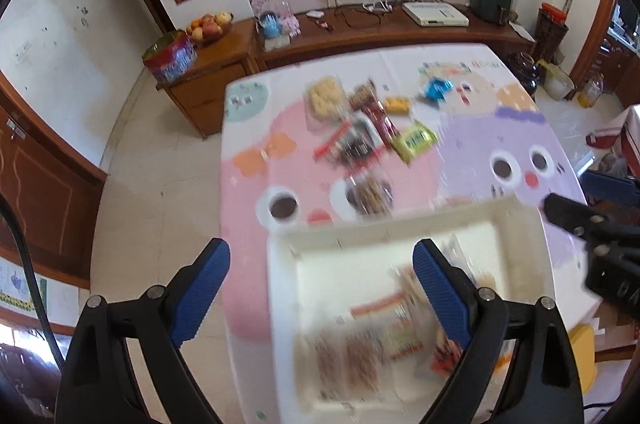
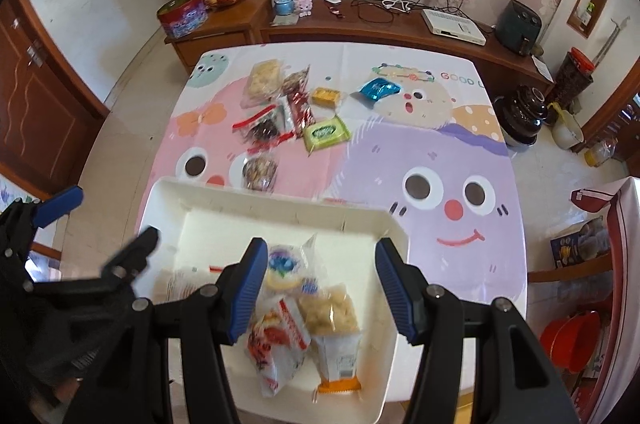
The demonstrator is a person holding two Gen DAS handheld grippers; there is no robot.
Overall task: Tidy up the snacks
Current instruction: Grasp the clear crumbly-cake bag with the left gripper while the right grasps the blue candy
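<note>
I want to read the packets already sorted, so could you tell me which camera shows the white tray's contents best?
The right wrist view: the white tray sits sharp below the open right gripper, its packets distinct. The left wrist view shows the tray motion-blurred, packets smeared.

Only one piece of lettering reads clearly: "GOOD" printed in coloured capitals on the cartoon cloth (image 2: 400, 143) covering the bench, far ahead and to the right of the right hand-held gripper (image 2: 320, 288), the word running off at the cloth's edge. Print on the snack wrappers is too blurred to read.
</note>
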